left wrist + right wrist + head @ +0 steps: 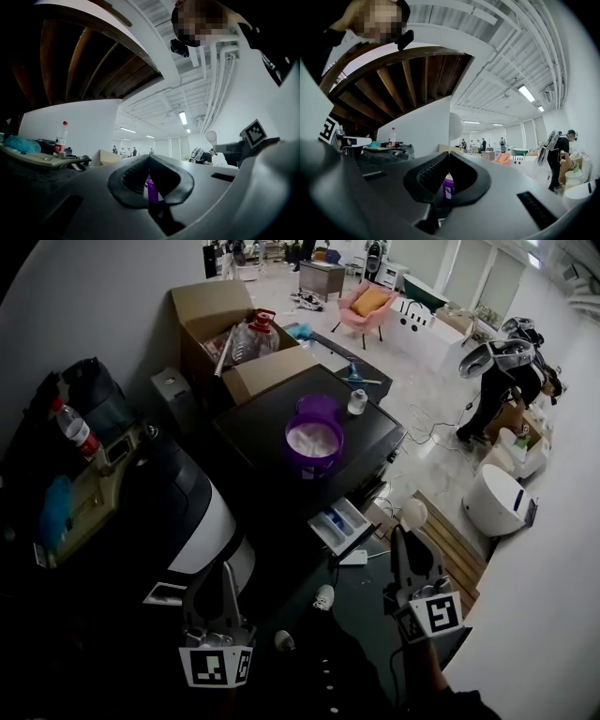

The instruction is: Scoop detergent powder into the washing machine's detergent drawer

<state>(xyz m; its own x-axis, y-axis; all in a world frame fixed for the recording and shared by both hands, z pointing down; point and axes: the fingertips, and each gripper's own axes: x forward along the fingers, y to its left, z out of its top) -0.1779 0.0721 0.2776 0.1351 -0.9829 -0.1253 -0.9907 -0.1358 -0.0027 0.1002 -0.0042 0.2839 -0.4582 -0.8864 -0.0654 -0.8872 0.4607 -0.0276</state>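
Note:
A purple tub (314, 439) of white powder stands on top of the dark washing machine (380, 432). Below it, the detergent drawer (339, 525) is pulled out. My right gripper (405, 532) is just right of the drawer and is shut on a white scoop (412, 513), whose round bowl points up. In the right gripper view the scoop (455, 125) rises above the closed right gripper (448, 153), and the tub (448, 186) shows through the gap. My left gripper (225, 566) hangs lower left, shut and empty. In its own view the left gripper (149, 157) frames the tub (151, 190).
A small white jar (356, 402) sits on the machine's far corner. A cardboard box (234, 329) with bottles stands behind, and a second black-and-white machine (192, 512) is at the left with a water bottle (75, 427) beyond. At the right are a round white appliance (497, 502) and a person (506, 381).

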